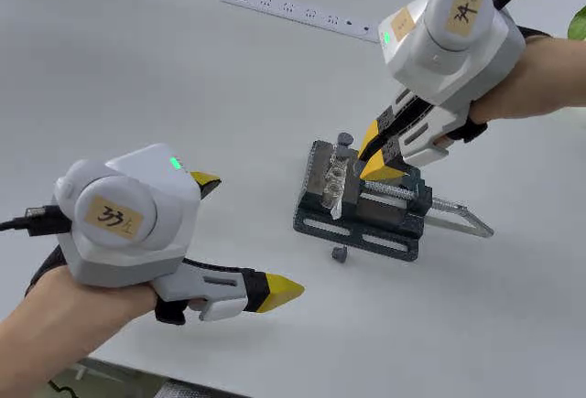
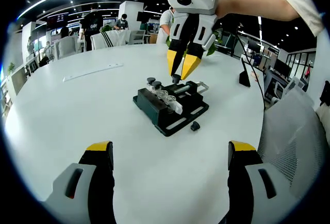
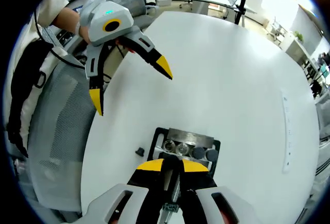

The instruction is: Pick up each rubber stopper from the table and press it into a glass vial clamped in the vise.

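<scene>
A dark vise stands mid-table and clamps a row of glass vials. The vials at one end carry grey stoppers, the others stand uncapped. One loose rubber stopper lies on the table in front of the vise, also seen as the small dark stopper. My right gripper hangs just over the vise, jaws nearly together on a small dark stopper. My left gripper waits open to the left, well short of the vise, its jaws wide apart.
A white power strip lies at the far side of the white table. A mesh chair stands by the table's edge. The vise handle sticks out to the right.
</scene>
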